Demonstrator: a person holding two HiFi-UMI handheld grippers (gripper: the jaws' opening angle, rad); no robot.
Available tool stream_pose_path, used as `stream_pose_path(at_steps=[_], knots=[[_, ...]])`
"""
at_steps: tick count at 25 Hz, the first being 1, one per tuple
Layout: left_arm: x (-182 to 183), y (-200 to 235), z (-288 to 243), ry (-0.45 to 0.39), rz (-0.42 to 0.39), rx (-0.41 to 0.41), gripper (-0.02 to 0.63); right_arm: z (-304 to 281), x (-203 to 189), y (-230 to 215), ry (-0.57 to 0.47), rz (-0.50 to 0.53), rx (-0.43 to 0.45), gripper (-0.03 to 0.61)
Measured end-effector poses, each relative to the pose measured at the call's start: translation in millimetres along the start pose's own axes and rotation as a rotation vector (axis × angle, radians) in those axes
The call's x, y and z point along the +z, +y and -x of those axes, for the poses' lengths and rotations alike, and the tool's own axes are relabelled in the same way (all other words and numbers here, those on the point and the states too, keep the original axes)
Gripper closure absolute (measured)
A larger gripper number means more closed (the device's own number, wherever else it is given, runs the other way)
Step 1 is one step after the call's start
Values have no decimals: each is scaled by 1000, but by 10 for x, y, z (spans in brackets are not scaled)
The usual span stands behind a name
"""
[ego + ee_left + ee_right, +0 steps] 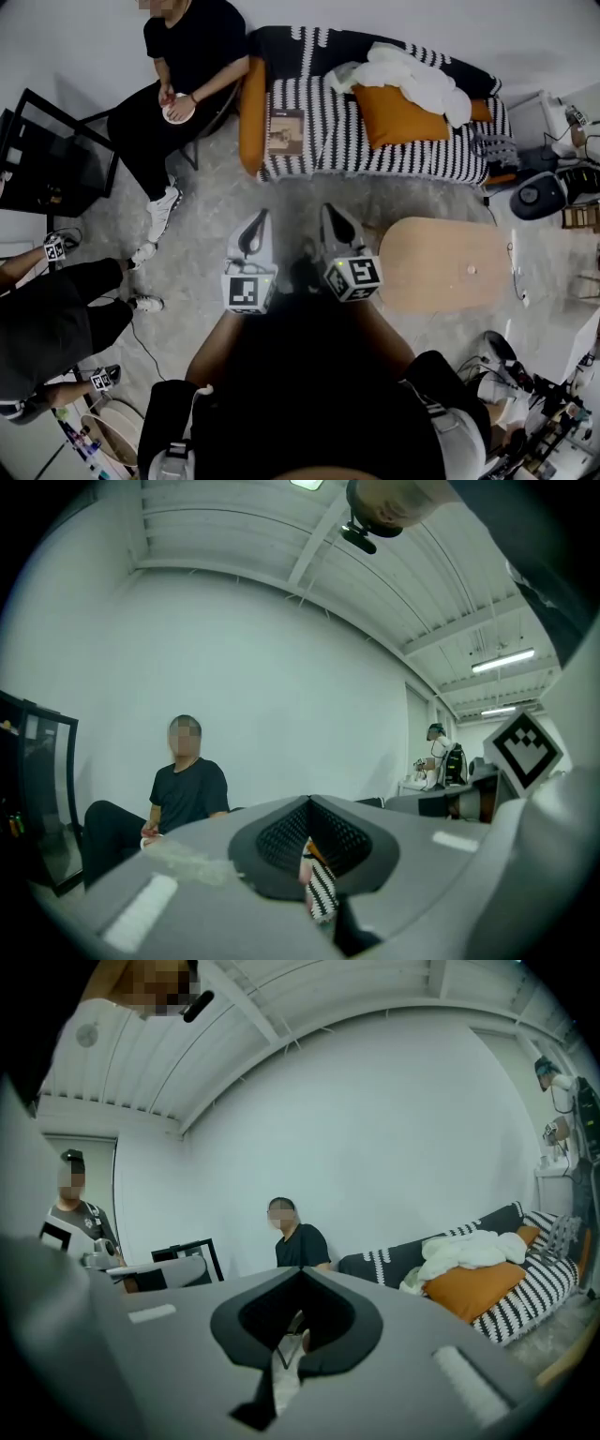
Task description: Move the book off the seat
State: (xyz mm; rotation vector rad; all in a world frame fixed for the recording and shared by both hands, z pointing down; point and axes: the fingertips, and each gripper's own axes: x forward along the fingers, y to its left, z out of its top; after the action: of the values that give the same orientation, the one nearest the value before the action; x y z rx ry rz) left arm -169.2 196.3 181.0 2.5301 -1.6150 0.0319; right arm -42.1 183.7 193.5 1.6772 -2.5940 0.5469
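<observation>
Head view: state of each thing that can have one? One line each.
book: lying flat on the sofa seat, beside the orange armrest, untouched.
left gripper: fingers together, empty, short of the sofa.
right gripper: fingers together, empty, short of the sofa.
white blanket: crumpled over the sofa back and the orange cushion.
orange cushion: propped against the sofa back.

The book (286, 131) on the striped sofa (394, 150) is too small for its cover to be read. The left gripper (314, 855), its claw closed, hides all but a sliver of that sofa. The head view's left edge cuts off a person in dark trousers (47, 319).
</observation>
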Motion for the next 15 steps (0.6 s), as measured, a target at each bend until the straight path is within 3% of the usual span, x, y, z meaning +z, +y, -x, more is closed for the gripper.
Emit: stream_pose_path(at_steps=[6,15], knots=[[76,-100,-497,-2,-35,13,607,-268,188,-322,15,8,44,571],[93,-212,-946,14,-7,100,607,-554,379,-797,20,12,98,571]])
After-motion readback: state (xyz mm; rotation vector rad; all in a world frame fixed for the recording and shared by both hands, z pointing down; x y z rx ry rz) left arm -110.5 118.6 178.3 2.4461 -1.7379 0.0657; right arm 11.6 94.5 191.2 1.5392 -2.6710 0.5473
